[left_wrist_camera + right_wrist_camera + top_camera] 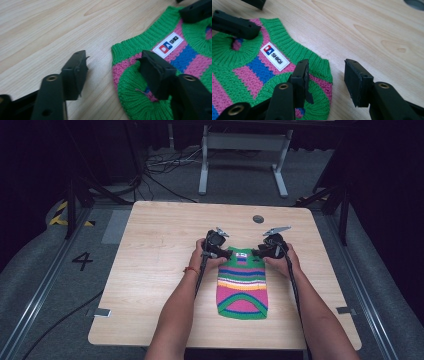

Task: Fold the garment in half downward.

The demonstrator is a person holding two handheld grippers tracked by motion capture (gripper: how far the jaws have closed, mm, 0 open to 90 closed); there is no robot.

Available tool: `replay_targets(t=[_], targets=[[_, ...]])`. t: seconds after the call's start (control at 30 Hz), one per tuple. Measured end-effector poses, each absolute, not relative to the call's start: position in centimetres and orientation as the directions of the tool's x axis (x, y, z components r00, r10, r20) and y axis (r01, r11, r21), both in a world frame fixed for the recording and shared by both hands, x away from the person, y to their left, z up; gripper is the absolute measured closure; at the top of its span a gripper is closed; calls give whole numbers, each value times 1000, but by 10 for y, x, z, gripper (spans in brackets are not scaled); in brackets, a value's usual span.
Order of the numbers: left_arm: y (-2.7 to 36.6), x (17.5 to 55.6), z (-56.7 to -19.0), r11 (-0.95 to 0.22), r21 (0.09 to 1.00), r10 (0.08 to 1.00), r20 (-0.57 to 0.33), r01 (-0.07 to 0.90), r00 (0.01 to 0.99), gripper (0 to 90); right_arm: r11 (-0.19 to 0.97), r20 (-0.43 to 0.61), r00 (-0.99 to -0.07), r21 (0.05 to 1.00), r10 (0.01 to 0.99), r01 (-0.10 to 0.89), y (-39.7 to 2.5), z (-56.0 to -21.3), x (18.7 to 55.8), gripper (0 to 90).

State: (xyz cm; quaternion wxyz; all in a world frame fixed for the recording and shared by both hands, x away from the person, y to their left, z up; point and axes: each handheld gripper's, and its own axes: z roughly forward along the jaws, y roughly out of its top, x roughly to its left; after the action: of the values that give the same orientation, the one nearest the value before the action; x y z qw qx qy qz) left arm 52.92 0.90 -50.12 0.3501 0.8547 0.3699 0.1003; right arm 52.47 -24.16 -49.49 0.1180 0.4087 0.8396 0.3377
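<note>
Small striped knit sweater [242, 285] lies flat on the desk [150, 270], just right of centre, neck end away from the person, hem toward the near edge.

Left gripper [223, 253] sits at the sweater's left shoulder, right gripper [259, 253] at the right shoulder. Both sets of jaws are spread wide and hold nothing. In each gripper view one jaw rests over the green ribbed armhole [130, 85] and the other stands over bare wood beside the shoulder edge. White label [274, 57] lies between the two grippers at the neck.

Judgement: step in hand is taking hold of both shoulders, probably to lift or fold. Next move calls for lowering, so each outer jaw slips under the knit edge, then closing on it evenly.

Room: desk is bare all round the sweater; grommet [258, 219] lies beyond, well apart. Ample space to the left and toward the far edge.
</note>
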Motion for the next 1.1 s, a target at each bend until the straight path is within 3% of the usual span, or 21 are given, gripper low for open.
replay_targets(t=[0.13,0.23,0.33,0.53,1.1], targets=[[11,529,-500,-489,672,682,-103,556,724,496,429,108,-645,664,756,613,-241,-496,524,641],[9,528,-500,-503,671,650,-121,545,750,710,413,143,-647,663,749,625,-242,-497,524,710],[10,529,-498,-513,661,639,-132,548,757,773,409,159,-651,662,742,628,-242,-497,525,756],[6,529,-492,-557,641,634,-82,528,769,823,442,138,-669,651,731,617,-238,-494,525,837],[23,510,-456,-559,715,582,-24,421,813,820,423,120,-749,762,652,490,-247,-455,505,840]])
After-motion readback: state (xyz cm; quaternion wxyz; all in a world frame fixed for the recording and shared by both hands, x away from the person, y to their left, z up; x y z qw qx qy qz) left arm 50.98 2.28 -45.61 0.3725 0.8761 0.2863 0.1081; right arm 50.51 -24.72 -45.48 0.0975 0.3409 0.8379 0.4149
